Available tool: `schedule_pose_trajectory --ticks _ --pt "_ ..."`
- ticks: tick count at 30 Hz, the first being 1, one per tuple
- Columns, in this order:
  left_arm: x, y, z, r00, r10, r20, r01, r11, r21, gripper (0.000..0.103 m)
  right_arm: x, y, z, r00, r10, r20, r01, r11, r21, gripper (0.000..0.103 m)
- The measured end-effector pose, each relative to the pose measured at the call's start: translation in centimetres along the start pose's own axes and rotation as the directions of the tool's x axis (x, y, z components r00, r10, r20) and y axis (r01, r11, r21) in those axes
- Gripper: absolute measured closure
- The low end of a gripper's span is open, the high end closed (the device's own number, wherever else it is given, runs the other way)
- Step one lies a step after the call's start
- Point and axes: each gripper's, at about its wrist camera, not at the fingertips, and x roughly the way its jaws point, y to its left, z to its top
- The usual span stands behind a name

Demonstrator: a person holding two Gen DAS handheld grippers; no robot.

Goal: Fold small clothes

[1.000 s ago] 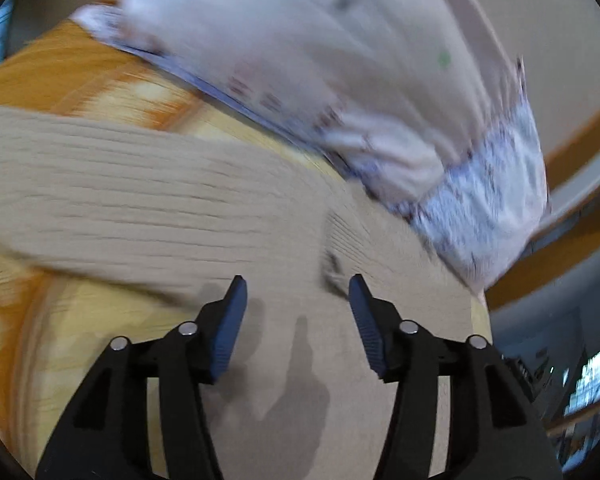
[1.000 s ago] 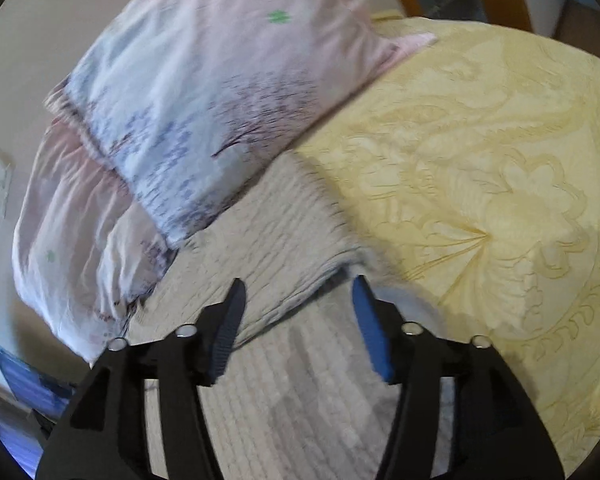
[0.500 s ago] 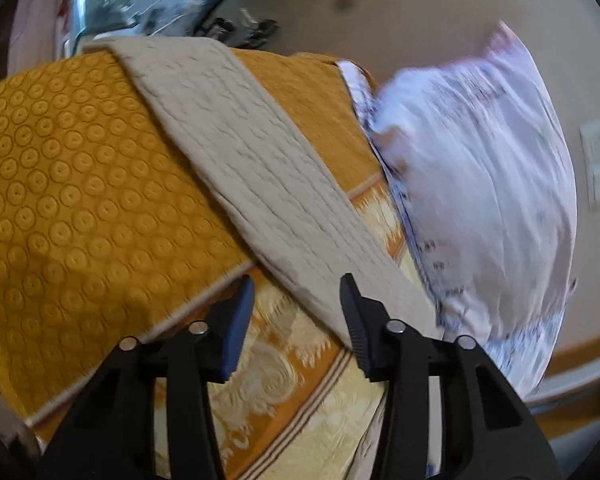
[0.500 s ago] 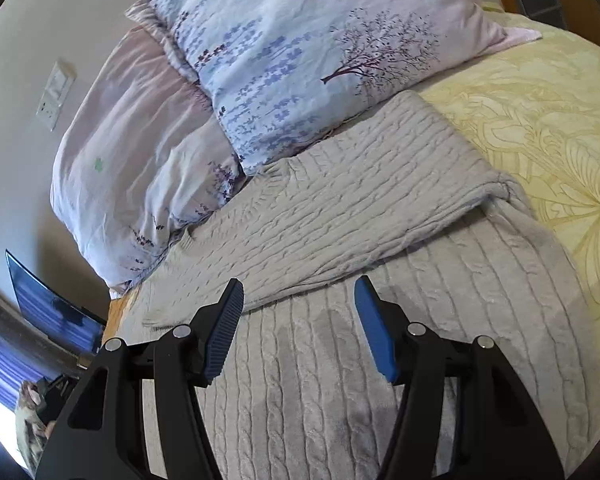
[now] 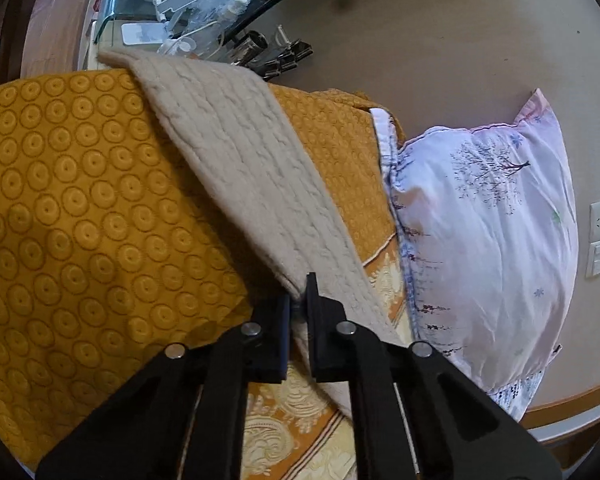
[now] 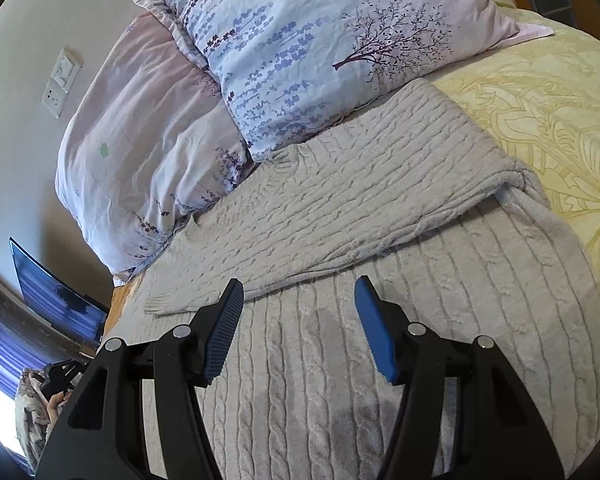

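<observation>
A beige cable-knit sweater lies flat on the bed. One sleeve is folded across its chest. In the left wrist view the other sleeve stretches out over the orange bedspread. My left gripper is shut on this sleeve's edge, near the shoulder end. My right gripper is open and empty, just above the sweater's body, below the folded sleeve.
Two floral pillows lean on the wall at the head of the bed, right behind the sweater. One pillow also shows in the left wrist view. A glass table with clutter stands beyond the sleeve's cuff.
My left gripper swung from the sweater's body to the outstretched sleeve and closed on its edge. My right gripper drew back a little and stays open over the sweater.
</observation>
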Motion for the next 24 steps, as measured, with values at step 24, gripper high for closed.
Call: schedule_pose_trajectory --ticks 24 --pt "8.9 -24.1 -26.9 0.885 -0.189 -0.425 0.416 0.730 0.542 0.098 -3.9 -0.5 1.3 0.998 0.012 0.060 -0.011 1.000 -0.012 0.043"
